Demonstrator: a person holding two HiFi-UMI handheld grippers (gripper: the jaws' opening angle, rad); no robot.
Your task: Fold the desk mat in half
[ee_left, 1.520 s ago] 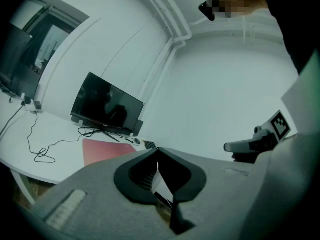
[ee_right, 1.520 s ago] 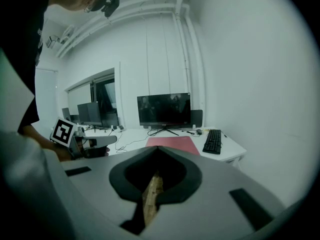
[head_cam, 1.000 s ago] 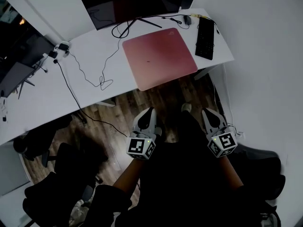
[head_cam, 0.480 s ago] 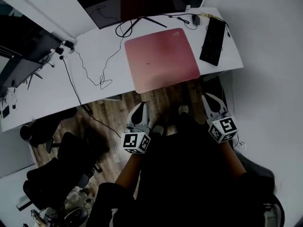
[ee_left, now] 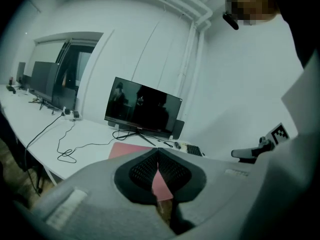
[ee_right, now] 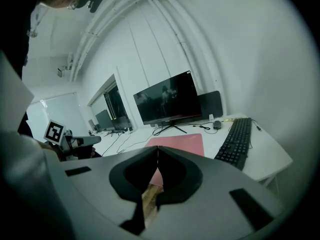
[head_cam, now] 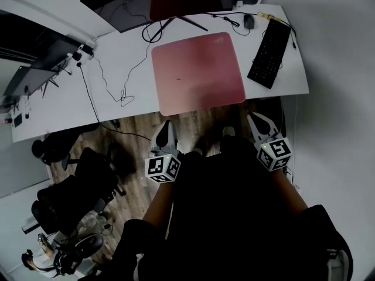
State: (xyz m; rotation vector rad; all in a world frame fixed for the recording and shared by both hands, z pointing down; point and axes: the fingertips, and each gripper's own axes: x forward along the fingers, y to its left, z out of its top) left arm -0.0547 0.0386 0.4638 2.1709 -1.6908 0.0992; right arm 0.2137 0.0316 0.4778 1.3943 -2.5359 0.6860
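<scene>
I'm holding the left gripper [head_cam: 165,126] and right gripper [head_cam: 255,119] closed, empty, over wood floor [head_cam: 196,123]; the pink desk mat [head_cam: 197,72] is lying flat on the white desk [head_cam: 64,107], upper centre.

Grey left gripper [head_cam: 166,125], right gripper [head_cam: 253,117]; black clothing [head_cam: 234,215].

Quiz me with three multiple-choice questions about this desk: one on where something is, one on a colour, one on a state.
1. The keyboard lies: A) right of the mat B) on the mat C) left of the mat.
2. The mat is: A) blue B) pink C) green.
3. The left tool and right tool are: A) wide open B) gripping the mat C) shut, empty.
Answers: 1 A, it sits beside the mat's right edge; 2 B, its surface is pink; 3 C, each tool's jaws meet with nothing between, short of the desk.
</scene>
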